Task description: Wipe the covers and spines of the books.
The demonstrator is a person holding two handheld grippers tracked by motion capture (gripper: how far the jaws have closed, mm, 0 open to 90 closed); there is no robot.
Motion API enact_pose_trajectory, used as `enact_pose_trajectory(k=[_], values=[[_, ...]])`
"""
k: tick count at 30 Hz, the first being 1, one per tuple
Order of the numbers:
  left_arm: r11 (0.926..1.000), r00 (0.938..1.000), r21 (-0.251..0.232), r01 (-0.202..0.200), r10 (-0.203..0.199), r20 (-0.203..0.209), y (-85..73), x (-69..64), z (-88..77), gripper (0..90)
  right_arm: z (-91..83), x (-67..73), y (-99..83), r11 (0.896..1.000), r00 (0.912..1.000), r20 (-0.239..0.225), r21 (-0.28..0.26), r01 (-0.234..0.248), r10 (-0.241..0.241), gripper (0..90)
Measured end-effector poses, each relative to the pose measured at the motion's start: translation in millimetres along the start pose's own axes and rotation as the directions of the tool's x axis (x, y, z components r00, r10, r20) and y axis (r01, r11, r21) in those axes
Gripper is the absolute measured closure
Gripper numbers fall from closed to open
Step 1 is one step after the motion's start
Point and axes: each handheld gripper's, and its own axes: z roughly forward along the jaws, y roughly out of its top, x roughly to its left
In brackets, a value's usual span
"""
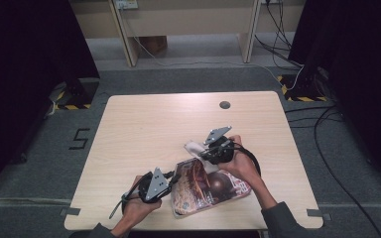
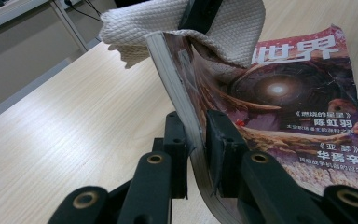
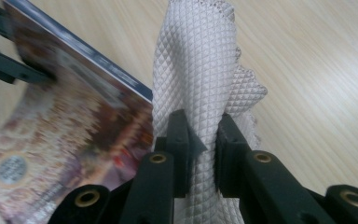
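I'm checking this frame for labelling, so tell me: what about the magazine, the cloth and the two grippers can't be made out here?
- Magazine: in the left gripper view, the cloth covers the start of its title, and its inner pages stay hidden.
- Magazine, right gripper view: cover print blurred, unreadable.
- Cloth's lower end, right gripper view: hidden behind the right gripper.
- Left gripper, high view: jaw tips too small to see the grip.

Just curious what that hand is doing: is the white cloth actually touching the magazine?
Touching. In the left gripper view the white cloth drapes over the raised top edge of the magazine, lying right against its cover with no gap.
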Motion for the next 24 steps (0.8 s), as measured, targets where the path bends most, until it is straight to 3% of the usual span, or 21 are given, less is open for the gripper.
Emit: enact_pose_trajectory(k=[10,14,17,24], values=[[1.0000,1.0000,0.003,-0.006,0.006,-0.003,0.4,-0.9,0.3,78.3,-5.9,35.2,23.8,0.995,0.9952,-0.037,-0.048,0.089,-0.091,79.2],[1.0000,1.0000,-0.003,-0.007,0.007,-0.007,0.7,-1.6,0.5,78.3,-8.0,45.2,29.4,0.994,0.9937,-0.047,-0.054,0.100,-0.102,79.2],[1.0000,1.0000,-0.001,-0.007,0.007,-0.006,0.6,-1.9,0.8,78.4,-9.2,53.0,34.8,0.988,0.9879,-0.059,-0.074,0.139,-0.143,79.1],[0.9999,0.9999,-0.002,-0.011,0.011,-0.006,1.1,-2.3,0.9,78.4,-9.8,52.3,35.1,0.988,0.9882,-0.053,-0.060,0.140,-0.144,79.2]])
